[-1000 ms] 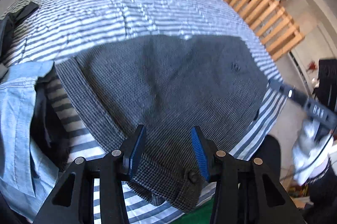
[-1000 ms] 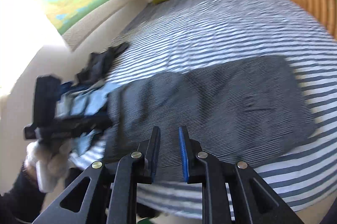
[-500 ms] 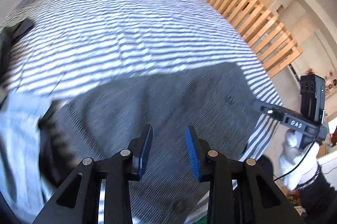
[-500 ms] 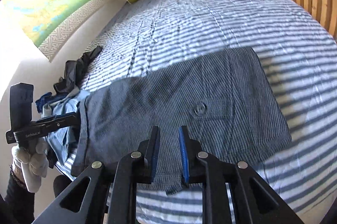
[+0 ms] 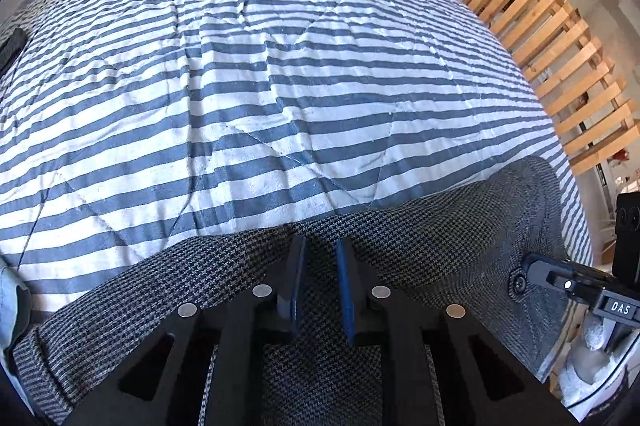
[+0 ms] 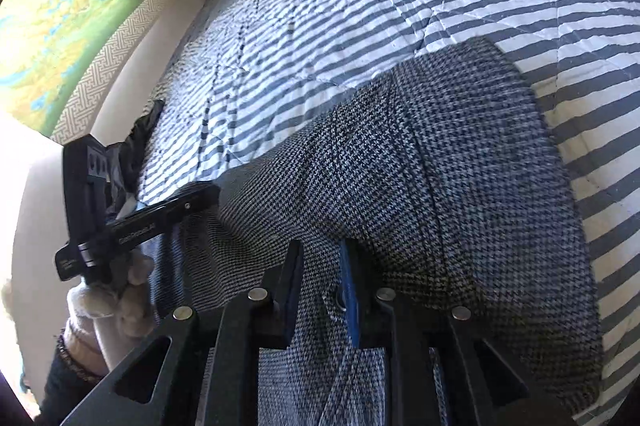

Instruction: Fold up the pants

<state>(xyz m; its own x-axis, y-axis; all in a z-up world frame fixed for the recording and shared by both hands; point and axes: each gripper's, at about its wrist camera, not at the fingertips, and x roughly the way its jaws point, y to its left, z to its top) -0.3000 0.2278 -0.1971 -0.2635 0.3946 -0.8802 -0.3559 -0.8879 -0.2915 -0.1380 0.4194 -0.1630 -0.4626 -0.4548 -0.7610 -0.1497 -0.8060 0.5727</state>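
Both tools dropped onto the pants (image 5: 460,242): left tool (image 5: 320,282) narrowly parted, right tool (image 6: 322,290) pinching fabric.

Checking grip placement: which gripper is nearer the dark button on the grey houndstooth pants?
Right gripper: the button sits beside its jaws. Left gripper is further along the pants.

Coarse woven houndstooth pants (image 5: 420,250) lie on a matt, quilted, striped cloth bedspread (image 5: 248,74).
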